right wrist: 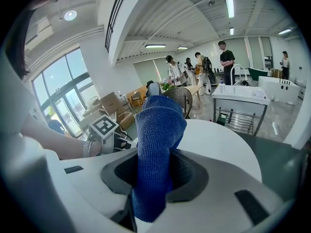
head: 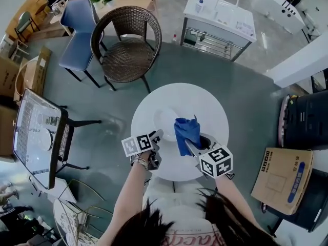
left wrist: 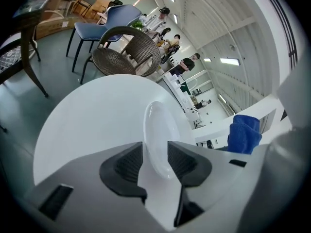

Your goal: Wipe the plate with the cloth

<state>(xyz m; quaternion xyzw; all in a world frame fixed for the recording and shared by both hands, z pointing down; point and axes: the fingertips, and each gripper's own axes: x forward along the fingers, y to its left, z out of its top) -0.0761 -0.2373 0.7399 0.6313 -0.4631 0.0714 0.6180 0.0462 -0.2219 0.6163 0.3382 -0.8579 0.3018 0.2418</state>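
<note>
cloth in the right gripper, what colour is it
Blue. The cloth is plain blue with a knitted texture, shown best in the right gripper view, clamped in the right gripper.

The left tool (left wrist: 155, 155) clamps the plate (left wrist: 158, 125) by its rim over the round table (left wrist: 87, 115); blue cloth (left wrist: 244, 132) at right.

Materials and finish on inspection

Noted smooth, glossy white glaze on the plate (left wrist: 158, 130); rough, matt blue woven fabric on the cloth (right wrist: 155, 140); smooth white top with slight sheen on the surface (head: 210, 106); matt pale-grey plastic on the left hand-held gripper (left wrist: 155, 161) and right hand-held gripper (right wrist: 154, 174); brown wicker weave on the chair (head: 126, 50); matt cardboard on the box (head: 282, 181).
</note>
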